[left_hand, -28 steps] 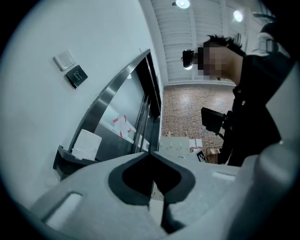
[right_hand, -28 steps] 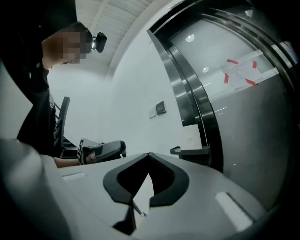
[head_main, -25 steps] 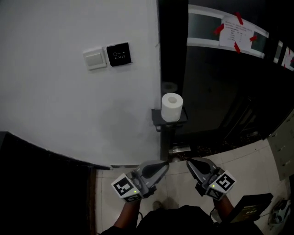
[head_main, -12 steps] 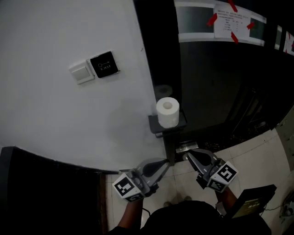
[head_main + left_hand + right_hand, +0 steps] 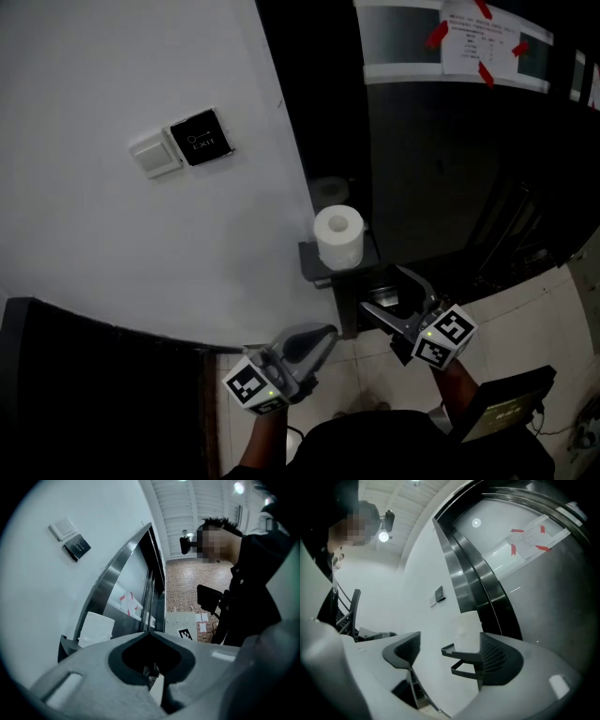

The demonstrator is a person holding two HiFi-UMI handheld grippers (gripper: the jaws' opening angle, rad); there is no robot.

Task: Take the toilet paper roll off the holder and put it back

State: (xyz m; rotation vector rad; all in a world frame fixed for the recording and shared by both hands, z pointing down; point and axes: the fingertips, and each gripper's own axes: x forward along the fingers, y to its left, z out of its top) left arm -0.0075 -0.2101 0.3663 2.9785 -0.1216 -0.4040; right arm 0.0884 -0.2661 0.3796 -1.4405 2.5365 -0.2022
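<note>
Right gripper (image 5: 382, 289), jaws just opened wide and empty, sits near the toilet paper roll (image 5: 337, 236); left gripper (image 5: 323, 334) closed, empty. A jaw clipping the holder (image 5: 312, 263) could topple the roll.

I see the white toilet paper roll (image 5: 337, 236) standing upright, core hole up, on the dark holder (image 5: 312, 260), just three o'clock of my head view's centre.
</note>
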